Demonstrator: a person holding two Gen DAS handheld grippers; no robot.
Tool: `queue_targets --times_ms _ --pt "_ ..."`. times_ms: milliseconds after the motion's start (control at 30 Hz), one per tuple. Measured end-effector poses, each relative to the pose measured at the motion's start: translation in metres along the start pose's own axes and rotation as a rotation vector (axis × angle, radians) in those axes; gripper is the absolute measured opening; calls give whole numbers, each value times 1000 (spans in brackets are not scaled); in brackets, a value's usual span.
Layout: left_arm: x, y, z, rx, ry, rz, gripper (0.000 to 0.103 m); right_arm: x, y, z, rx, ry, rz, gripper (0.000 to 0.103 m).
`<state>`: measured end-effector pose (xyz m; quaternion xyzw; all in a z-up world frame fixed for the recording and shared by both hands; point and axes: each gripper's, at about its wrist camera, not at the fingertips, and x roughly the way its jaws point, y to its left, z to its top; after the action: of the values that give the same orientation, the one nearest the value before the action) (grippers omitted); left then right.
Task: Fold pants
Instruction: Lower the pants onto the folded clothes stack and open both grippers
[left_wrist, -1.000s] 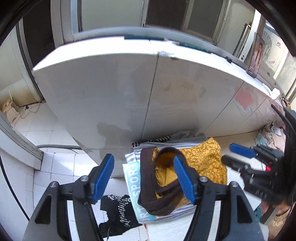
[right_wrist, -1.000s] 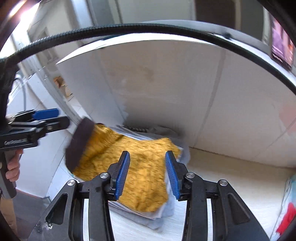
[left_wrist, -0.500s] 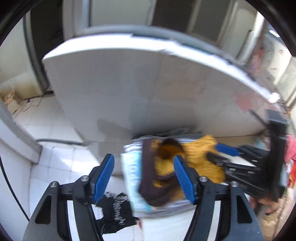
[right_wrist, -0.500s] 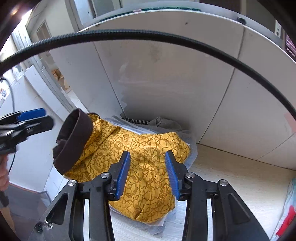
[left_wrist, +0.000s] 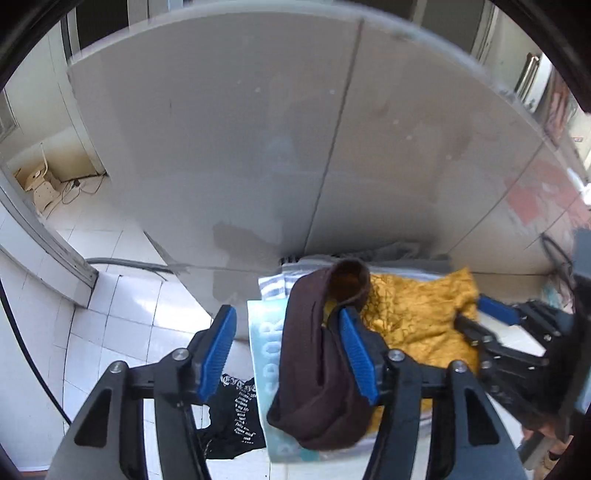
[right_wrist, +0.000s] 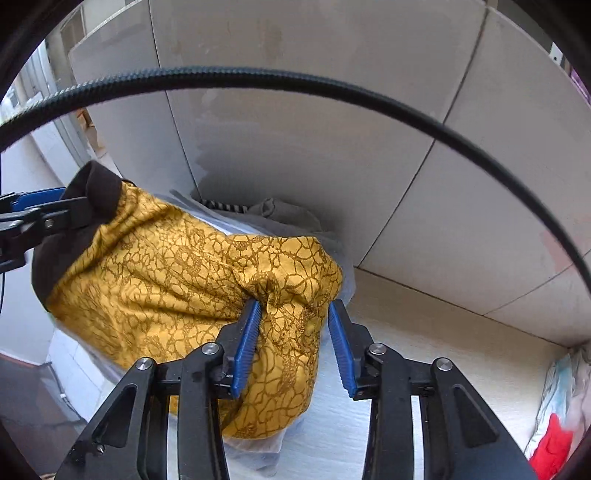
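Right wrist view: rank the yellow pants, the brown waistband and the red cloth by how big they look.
1. Yellow pants, by far the largest.
2. Brown waistband, partly hidden behind the left gripper.
3. Red cloth, smallest, though cut off at the frame edge, so uncertain.

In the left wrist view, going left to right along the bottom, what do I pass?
Black printed garment on the floor → pale blue lettered packet → dark brown waistband → yellow patterned pants → right gripper.

Mustard-yellow pants with a lacy pattern, all bunched up. The dark brown waistband sits between the left gripper fingers, and the other end is between the right gripper fingers.
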<state>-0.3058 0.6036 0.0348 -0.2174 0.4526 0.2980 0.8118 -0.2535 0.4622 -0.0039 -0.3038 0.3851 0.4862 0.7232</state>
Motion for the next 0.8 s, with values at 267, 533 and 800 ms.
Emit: queue_targets --times_ms 267,533,800 --pt "39 43 -6 -187 23 -127 67 19 -8 0 -1 -3 40 39" --pt "6 46 6 -108 -10 -5 66 10 -10 5 -8 4 42 39" --pt "-33 54 -8 -109 -42 23 66 -35 -22 3 80 -91 114 39"
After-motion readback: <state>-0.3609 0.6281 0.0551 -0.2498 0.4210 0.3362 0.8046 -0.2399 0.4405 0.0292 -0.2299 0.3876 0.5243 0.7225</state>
